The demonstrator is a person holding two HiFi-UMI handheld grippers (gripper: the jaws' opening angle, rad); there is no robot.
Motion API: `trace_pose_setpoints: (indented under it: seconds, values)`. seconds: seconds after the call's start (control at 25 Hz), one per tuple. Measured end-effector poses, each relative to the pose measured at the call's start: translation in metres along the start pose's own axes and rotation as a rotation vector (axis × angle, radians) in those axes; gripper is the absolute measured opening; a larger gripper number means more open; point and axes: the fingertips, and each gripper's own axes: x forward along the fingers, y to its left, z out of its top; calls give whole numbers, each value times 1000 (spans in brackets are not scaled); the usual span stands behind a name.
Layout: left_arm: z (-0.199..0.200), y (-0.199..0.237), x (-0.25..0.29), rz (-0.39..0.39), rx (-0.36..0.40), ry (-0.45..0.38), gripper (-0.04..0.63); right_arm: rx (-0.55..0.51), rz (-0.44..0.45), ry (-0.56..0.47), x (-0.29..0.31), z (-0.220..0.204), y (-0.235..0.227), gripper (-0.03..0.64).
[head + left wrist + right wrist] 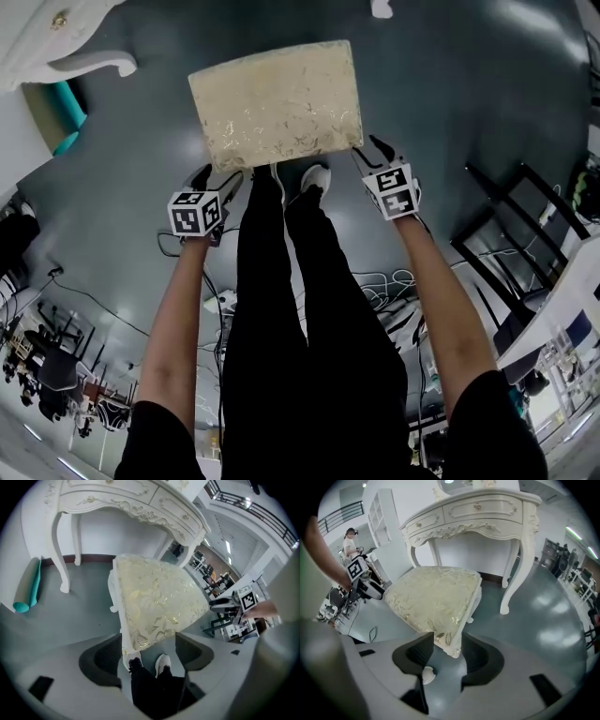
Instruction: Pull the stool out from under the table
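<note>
Fingers (423,656) of the right gripper (447,654) are closed onto one near corner of the rectangular stool (277,103) with its cream, gold-leaf fabric cushion and white carved frame, pads against both sides. Left gripper (149,660) fingers (105,660) stand wide apart around the other near corner, gripping nothing. Stool sits on the glossy grey floor (450,94), in front of the ornate white table (478,510), clear of it

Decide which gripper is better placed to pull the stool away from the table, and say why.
Probably the right gripper: its fingers sit tight on both sides of a corner of the stool. The left gripper has the other corner between wide fingers, with a gap beside it.
</note>
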Motion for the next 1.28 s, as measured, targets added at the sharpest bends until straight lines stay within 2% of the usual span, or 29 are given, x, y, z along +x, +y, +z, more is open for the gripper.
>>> trace_pose_setpoints:
  seconds: [0.16,0.28,0.4,0.52,0.6,0.76,0.84,1.04,1.12,1.28]
  values:
    - [11,-19,-38,27,-86,-129,370,109,-43,-68,-40,21,-6,201]
    - [24,-44,-69,40,-142,-210,368,68,-53,-127,-69,49,5,201]
    - [52,-76,-91,21,-182,-292,368,35,-20,-194,-95,97,22,201]
    - [96,-121,-113,-36,-150,-359,368,132,17,-309,-136,155,29,202]
    - [117,-157,-145,-79,-135,-396,368,201,22,-396,-182,188,42,202]
    - [164,-226,-220,-208,-133,-485,367,207,-44,-554,-283,249,58,201]
    - [190,-248,-258,-247,-113,-538,364,237,-32,-609,-322,273,67,201]
    - [249,-275,-354,-258,-44,-686,325,159,19,-724,-400,335,104,201]
    - [268,-281,-388,-244,26,-743,279,134,30,-773,-428,359,118,198]
    - [301,-290,-445,-231,141,-830,239,92,60,-843,-472,412,146,179]
